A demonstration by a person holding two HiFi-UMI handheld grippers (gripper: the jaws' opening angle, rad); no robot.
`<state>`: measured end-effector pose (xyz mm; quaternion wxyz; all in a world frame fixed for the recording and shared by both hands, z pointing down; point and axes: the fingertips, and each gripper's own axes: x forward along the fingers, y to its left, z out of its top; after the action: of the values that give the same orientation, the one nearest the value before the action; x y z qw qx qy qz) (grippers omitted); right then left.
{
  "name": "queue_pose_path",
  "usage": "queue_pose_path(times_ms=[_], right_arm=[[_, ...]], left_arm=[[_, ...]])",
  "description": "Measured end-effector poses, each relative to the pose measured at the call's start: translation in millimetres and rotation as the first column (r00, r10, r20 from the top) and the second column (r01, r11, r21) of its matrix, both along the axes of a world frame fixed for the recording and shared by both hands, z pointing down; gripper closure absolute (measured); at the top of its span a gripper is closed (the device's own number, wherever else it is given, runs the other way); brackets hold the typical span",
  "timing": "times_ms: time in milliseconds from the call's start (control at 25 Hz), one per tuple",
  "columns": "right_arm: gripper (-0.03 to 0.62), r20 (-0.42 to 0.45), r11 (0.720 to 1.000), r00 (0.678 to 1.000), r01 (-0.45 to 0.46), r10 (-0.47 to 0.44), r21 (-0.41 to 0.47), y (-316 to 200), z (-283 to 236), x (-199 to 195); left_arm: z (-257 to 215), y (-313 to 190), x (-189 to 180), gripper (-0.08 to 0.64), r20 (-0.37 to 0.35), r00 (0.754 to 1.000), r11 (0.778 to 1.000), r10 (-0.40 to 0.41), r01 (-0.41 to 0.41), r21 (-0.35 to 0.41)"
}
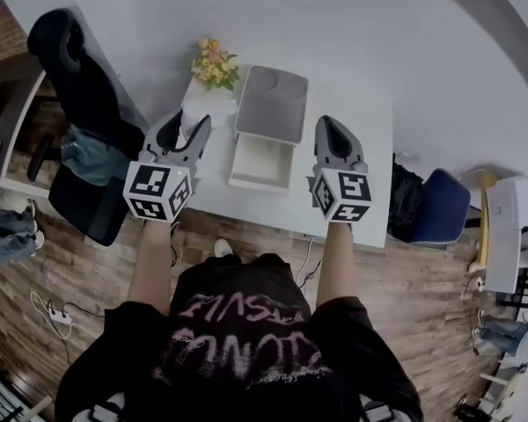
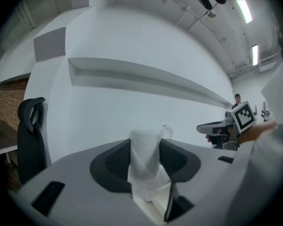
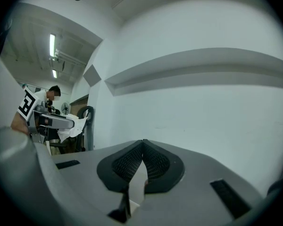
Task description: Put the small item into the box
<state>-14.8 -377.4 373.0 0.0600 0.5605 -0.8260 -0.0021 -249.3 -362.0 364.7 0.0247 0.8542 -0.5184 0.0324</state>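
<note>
Left gripper (image 1: 187,130), 11 o'clock, pinching crumpled white tissue (image 2: 144,154) over table (image 1: 370,156), at 9 o'clock of open white box (image 1: 234,172). Right gripper (image 1: 337,135), 1 o'clock, jaws pressed together, empty, at box's 3 o'clock.

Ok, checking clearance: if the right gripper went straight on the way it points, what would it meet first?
Probably the white wall beyond the table; nothing stands between it and the right gripper. The open box sits off to its left.
</note>
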Motion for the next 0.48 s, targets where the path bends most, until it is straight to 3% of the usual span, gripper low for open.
queue_pose_path(times_ms=[480], right_arm=[[0.584,0.010,1.000,1.000,-0.002,0.002,0.022,-22,-10,10]], left_arm=[[-13,-24,12,0.382,0.007,1.000,1.000,0.013,-0.013,0.022]])
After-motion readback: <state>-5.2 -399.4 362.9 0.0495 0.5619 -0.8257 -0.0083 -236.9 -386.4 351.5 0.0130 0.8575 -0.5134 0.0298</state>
